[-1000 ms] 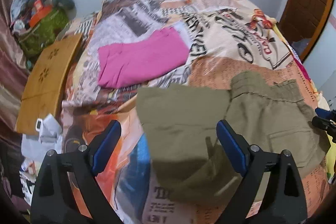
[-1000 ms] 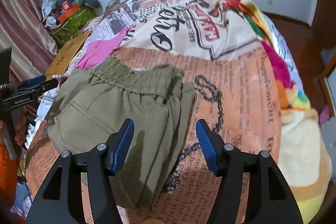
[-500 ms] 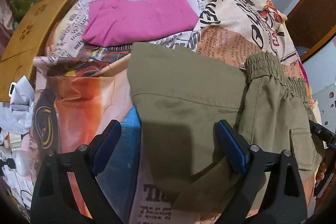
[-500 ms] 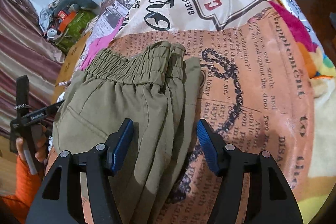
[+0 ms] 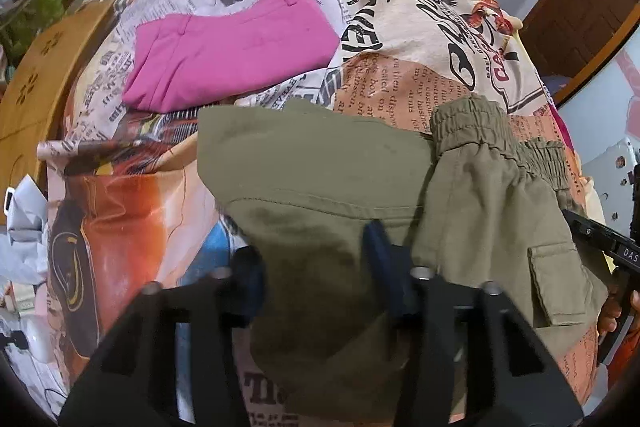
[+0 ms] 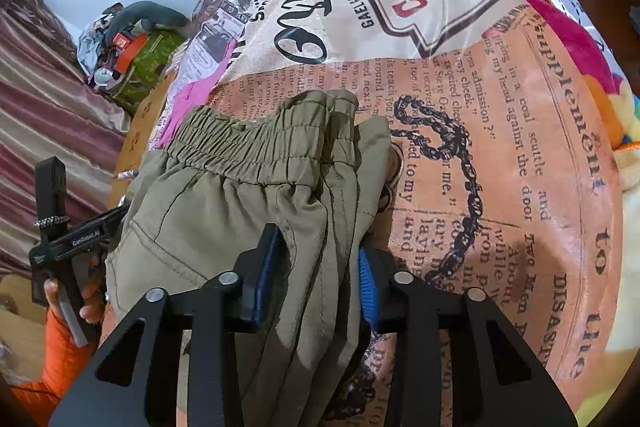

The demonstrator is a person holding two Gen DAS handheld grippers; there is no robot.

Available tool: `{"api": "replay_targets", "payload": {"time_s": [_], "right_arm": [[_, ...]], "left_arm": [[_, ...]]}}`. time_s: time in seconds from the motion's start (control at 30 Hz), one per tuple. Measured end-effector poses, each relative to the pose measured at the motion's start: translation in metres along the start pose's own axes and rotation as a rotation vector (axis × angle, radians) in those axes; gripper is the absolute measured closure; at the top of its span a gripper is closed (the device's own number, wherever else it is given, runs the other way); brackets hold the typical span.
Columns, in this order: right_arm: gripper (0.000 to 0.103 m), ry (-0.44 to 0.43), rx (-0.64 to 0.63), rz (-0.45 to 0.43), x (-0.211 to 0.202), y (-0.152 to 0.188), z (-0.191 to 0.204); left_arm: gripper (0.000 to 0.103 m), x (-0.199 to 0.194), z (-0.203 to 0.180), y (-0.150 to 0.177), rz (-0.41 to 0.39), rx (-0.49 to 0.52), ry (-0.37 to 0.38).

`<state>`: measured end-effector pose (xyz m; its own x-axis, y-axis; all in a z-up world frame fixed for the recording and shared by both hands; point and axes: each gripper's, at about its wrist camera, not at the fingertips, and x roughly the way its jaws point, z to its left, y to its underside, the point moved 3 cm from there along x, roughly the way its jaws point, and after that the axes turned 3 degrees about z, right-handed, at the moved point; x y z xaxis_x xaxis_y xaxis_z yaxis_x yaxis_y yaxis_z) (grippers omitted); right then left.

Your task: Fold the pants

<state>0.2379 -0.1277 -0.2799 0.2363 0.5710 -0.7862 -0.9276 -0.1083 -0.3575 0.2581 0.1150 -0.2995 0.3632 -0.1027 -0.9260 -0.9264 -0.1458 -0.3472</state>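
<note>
bed [image 5: 404, 39]: covered by one newspaper-print blanket; it carries both pairs of pants.
olive pants [image 5: 320, 179]: one pair, folded over, on the near part of the bed, elastic waistband away from the cameras.
pink pants [image 5: 228, 55]: one pair, folded, beyond the olive pair, apart.
left tool [image 5: 314, 261]: jaws just narrowed, pinching an olive fold.
right tool [image 6: 316, 275]: jaws just narrowed, clamping bunched olive layers.

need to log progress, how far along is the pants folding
Done: pink pants lie folded flat on the bed. The olive pants already look doubled over, legs stacked.

In hand: both grippers have just been closing on the olive pants, the left gripper on the leg end, the right gripper on the stacked edge below the waistband.

Left: probably lifting the cloth for a final fold; none shows yet.
</note>
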Motion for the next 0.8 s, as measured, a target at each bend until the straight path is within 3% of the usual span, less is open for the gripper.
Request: {"api": "replay_targets", "payload": {"time_s": [0.13,0.3,0.8], "right_arm": [[0.086,0.027,-0.049,-0.027,-0.004,-0.002,0.01],[0.091,0.054,-0.1,-0.076,-0.016,-0.008,0.023],[0.094,0.076,-0.297,-0.229,-0.05,-0.045,0.091]], "left_arm": [[0.081,-0.004,0.001,-0.002,-0.012,-0.01,-0.011],[0.097,-0.017,0.003,-0.005,-0.032,-0.011,-0.041],[0.1,-0.087,0.005,-0.02,-0.203,0.047,-0.102]]}}
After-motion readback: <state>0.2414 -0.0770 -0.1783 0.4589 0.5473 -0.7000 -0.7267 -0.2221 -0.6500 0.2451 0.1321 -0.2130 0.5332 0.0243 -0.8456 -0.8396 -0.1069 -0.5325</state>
